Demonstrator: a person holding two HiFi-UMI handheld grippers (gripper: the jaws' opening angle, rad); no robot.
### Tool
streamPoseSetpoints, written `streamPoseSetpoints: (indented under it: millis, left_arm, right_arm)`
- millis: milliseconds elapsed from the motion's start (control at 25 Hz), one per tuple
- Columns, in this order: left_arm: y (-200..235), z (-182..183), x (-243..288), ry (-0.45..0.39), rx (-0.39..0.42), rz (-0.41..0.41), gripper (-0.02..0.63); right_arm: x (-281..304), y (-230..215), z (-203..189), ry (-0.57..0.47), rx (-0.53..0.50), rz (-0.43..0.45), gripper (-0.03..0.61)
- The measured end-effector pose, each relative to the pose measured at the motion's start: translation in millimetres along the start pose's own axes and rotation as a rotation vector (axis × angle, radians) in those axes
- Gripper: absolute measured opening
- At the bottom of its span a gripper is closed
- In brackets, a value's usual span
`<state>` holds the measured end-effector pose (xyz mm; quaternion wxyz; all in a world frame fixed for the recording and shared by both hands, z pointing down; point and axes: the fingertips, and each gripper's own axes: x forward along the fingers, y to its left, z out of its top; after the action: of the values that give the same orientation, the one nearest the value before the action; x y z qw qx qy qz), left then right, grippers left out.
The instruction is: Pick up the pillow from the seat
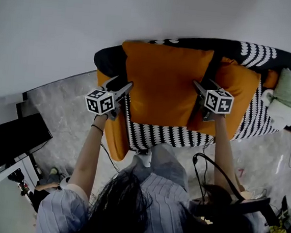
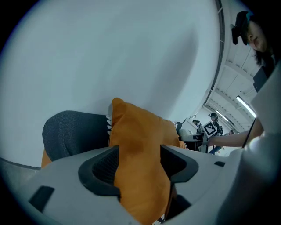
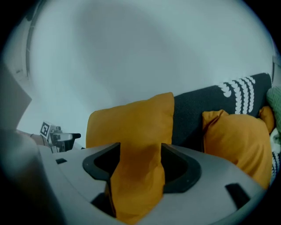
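Observation:
A large orange pillow stands upright on the seat against the dark sofa back. My left gripper is at its left edge and my right gripper at its right edge. In the left gripper view the pillow runs between the jaws of the left gripper, which stand wide. The right gripper view shows the same: the pillow's edge lies in the gap of the right gripper, jaws spread wide. I see no squeeze in the fabric.
A second orange pillow leans on the seat just right of my right gripper. The seat has a black-and-white patterned cover. Green and white cloths lie at the sofa's right end. A black screen stands at the lower left.

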<state>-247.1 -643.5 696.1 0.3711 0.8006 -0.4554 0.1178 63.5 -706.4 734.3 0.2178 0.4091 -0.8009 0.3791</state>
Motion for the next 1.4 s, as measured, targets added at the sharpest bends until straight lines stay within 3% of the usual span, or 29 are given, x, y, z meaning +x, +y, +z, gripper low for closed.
streamPoseSetpoints:
  millis: [240, 440, 560, 800, 960, 1160, 1400]
  left_arm:
    - [7, -17, 26, 0.086, -0.013, -0.029, 0.317]
    - [12, -4, 38, 0.032, -0.072, -0.061, 0.334]
    - [7, 2, 53, 0.026, -0.067, -0.084, 0.35]
    - [16, 1, 71, 0.039, -0.07, -0.032, 0.348]
    - [20, -1, 78, 0.062, -0.077, 0.013, 0.347]
    - [10, -2, 74, 0.118, -0.083, 0.002, 0.276]
    - [1, -4, 47, 0.077, -0.088, 0.039, 0.185]
  right_arm:
    - [13, -18, -3, 0.056, 0.075, 0.066, 0.301]
    - [27, -19, -3, 0.081, 0.072, 0.119, 0.299]
    - [28, -18, -3, 0.062, 0.07, 0.139, 0.299]
    - [39, -16, -1, 0.047, 0.069, 0.11, 0.293]
    - [43, -10, -2, 0.069, 0.074, 0.108, 0.237]
    - [32, 1, -4, 0.053, 0.073, 0.092, 0.141]
    - [7, 30, -5, -0.004, 0.098, 0.127, 0.098]
